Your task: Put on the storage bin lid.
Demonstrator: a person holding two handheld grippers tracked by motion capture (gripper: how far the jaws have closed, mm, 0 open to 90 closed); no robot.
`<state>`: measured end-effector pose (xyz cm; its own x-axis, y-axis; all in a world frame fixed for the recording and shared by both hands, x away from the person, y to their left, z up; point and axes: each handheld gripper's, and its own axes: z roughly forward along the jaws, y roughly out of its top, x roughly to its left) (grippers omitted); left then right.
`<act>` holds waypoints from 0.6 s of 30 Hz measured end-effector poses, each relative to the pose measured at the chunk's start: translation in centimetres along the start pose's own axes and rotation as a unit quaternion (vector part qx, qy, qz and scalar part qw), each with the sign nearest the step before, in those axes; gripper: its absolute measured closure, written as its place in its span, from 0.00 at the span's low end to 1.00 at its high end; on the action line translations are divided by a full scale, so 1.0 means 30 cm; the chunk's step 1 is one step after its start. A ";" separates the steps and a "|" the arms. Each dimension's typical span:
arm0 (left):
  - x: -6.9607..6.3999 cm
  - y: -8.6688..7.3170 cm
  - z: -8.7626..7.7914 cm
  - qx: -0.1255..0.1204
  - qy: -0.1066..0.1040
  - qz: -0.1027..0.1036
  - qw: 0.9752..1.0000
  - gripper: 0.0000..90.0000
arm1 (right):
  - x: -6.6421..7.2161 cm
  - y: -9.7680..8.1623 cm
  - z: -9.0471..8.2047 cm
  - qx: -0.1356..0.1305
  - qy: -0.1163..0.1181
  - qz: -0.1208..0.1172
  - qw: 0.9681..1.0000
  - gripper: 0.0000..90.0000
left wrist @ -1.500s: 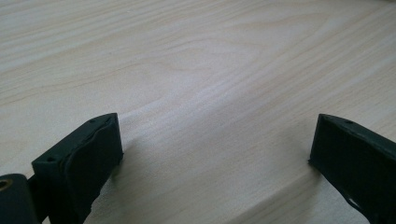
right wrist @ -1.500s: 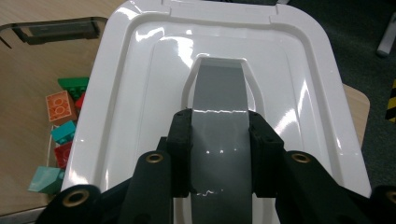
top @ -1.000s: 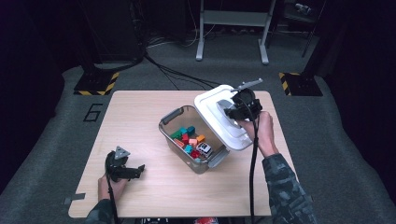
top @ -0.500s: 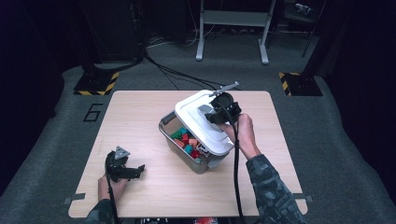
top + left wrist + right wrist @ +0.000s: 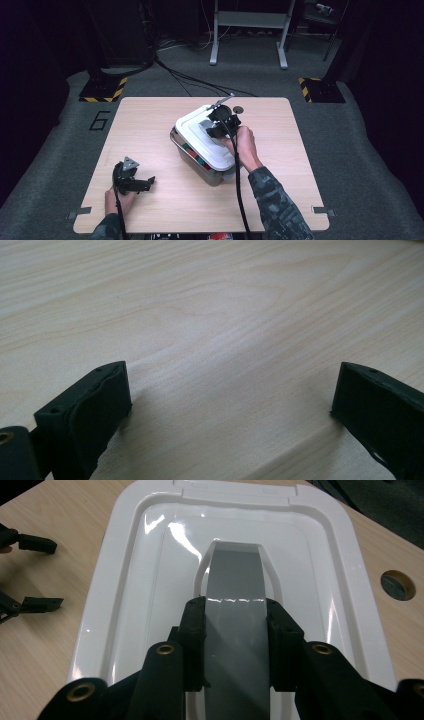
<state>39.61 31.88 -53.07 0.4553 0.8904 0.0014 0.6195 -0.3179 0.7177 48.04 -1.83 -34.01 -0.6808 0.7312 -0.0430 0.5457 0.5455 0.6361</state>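
High view: right gripper [image 5: 216, 126] carries glossy white plastic lid [image 5: 200, 131] over clear plastic bin [image 5: 200, 167] of coloured blocks, table [image 5: 150, 115] centre; bare wood toward 9 o'clock | Left gripper view: left gripper [image 5: 227, 400] wide, holding nothing | Right gripper view: jaws clamp grey handle [image 5: 235, 580]; level the lid, square rims before lowering.

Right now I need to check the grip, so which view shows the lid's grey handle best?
The right gripper view: the grey handle sits large between the right gripper's fingers. In the high view the gripper covers it; the left gripper view faces the table.
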 end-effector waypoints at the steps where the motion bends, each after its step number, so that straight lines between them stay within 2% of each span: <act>1: 0.000 0.000 0.000 0.000 0.000 0.000 1.000 0.02 | 0.008 0.001 0.009 0.002 0.003 0.002 1.000 0.74; 10: 0.000 0.000 0.001 -0.001 0.001 -0.001 1.000 0.02 | 0.068 0.003 0.067 0.017 0.000 -0.008 1.000 0.74; 18: 0.000 0.000 0.001 -0.002 0.001 -0.001 1.000 0.02 | 0.084 -0.011 0.090 0.023 0.000 -0.014 1.000 0.74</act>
<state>39.63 31.87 -53.09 0.4524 0.8918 0.0013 0.6185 -0.3148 0.7200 47.46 0.94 -36.41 -0.6964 0.7151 -0.0606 0.5482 0.5845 0.5982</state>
